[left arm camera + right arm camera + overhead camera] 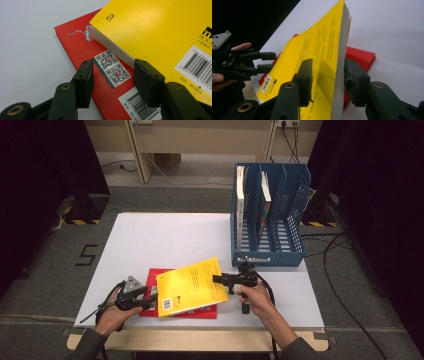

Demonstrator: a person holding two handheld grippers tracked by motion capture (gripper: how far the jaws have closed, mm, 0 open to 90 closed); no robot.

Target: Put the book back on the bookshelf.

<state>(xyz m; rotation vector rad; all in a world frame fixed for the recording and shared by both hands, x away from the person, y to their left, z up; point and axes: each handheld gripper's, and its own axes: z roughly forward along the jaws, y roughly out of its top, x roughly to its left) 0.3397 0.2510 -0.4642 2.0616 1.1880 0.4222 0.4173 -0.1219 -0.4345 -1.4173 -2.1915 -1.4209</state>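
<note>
Yellow book (192, 286) atop red book (150, 275), near edge of white surface (150, 235) — right hand-held gripper (325, 75) clamping its raised right edge; left hand-held gripper (113, 82) partly open, astride the red book's corner — gripping nothing.

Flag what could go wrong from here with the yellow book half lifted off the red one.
1. The right gripper pinches the yellow book near one edge only, so it may sag or pivot out as it rises.
2. The left gripper straddles the yellow book's corner over the red book; I cannot tell whether its pads press, so the red book might drag along.
3. The blue file rack stands close behind; a swinging book could clip its front wall.
</note>
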